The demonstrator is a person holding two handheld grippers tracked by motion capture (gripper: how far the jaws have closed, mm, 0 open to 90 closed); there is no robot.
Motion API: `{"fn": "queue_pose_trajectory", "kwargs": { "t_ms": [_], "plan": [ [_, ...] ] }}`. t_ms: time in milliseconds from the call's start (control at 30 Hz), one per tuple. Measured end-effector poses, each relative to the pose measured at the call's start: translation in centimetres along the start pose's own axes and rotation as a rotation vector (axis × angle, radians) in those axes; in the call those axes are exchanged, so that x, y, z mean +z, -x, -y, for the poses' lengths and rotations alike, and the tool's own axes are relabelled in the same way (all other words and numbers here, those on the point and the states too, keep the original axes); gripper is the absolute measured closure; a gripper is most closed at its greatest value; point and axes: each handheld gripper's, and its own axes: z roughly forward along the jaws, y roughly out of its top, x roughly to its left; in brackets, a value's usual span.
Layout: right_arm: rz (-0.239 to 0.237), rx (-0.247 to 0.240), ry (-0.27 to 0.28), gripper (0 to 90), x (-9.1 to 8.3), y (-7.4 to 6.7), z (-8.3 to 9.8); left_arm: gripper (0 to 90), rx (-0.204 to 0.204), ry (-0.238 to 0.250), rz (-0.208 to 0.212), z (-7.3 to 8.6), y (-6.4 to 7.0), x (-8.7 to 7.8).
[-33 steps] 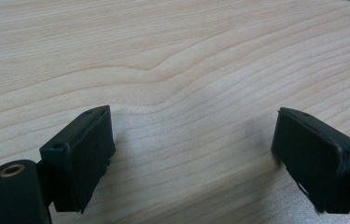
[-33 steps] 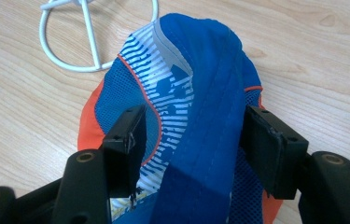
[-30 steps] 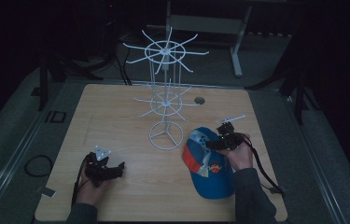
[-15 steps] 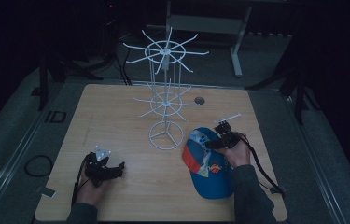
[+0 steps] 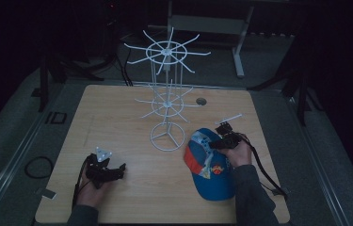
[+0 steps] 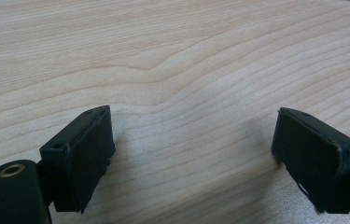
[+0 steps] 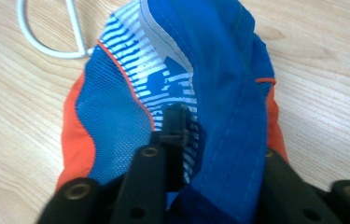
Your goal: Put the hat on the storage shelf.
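My right tongs [image 5: 217, 140] are clenched on the cap [image 5: 209, 165]. In the right gripper view a fold of its blue cloth [image 7: 219, 121] is pinched between the two black jaws, which have just been closing on it; one jaw lies on the inner mesh side and the other is covered by the blue outer cloth. The cap spreads away from the jaw tips, with blue mesh and white stripes to one side, an orange edge along both flanks, and the blue cloth bunched up over the pinch.

In the high view the cap lies on the wooden table [image 5: 117, 117] directly under and toward me from my right tongs, with its brim pointing back toward my right sleeve. My right hand [image 5: 236, 153] rests at the cap's far right edge.

Just past the cap, to the left of my right tongs, stands the white wire rack [image 5: 167, 101]. Its round foot [image 7: 51, 35] shows in the right gripper view beyond the cap's far edge, and I cannot tell whether the two touch.

My left tongs [image 5: 104, 170] are released and rest on the table well to the left of the cap. In the left gripper view the jaws stand wide apart with bare wood between them.
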Motion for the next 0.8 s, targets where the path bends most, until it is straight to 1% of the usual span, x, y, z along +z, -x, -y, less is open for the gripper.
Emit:
{"fn": "queue_pose_trajectory", "kwargs": {
  "t_ms": [100, 200, 267, 367, 467, 600, 667, 800],
  "plan": [
    [0.001, -0.019, 0.015, 86.3, -0.4, -0.2, 0.2, 13.4, 0.0, 0.0, 0.0, 0.0, 0.0, 0.0],
    [0.0, -0.029, 0.026, 87.3, -0.7, -0.3, 0.3, 13.4, 0.0, 0.0, 0.0, 0.0, 0.0, 0.0],
    [0.004, -0.04, 0.046, 87.6, -1.2, -0.6, 0.5, 13.4, 0.0, 0.0, 0.0, 0.0, 0.0, 0.0],
    [-0.015, -0.044, 0.07, 87.6, -1.8, -0.8, 0.8, 13.4, 0.0, 0.0, 0.0, 0.0, 0.0, 0.0],
    [-0.019, -0.05, 0.094, 87.6, -2.4, -1.0, 1.1, 13.4, 0.0, 0.0, 0.0, 0.0, 0.0, 0.0],
    [-0.031, -0.057, 0.112, 87.5, -3.1, -1.2, 1.2, 13.4, 0.0, 0.0, 0.0, 0.0, 0.0, 0.0],
    [-0.058, -0.057, 0.132, 87.5, -3.7, -1.3, 1.4, 13.4, 0.0, 0.0, 0.0, 0.0, 0.0, 0.0],
    [-0.058, -0.072, 0.142, 87.4, -4.3, -1.6, 1.4, 13.4, 0.0, 0.0, 0.0, 0.0, 0.0, 0.0]
  ]
}}
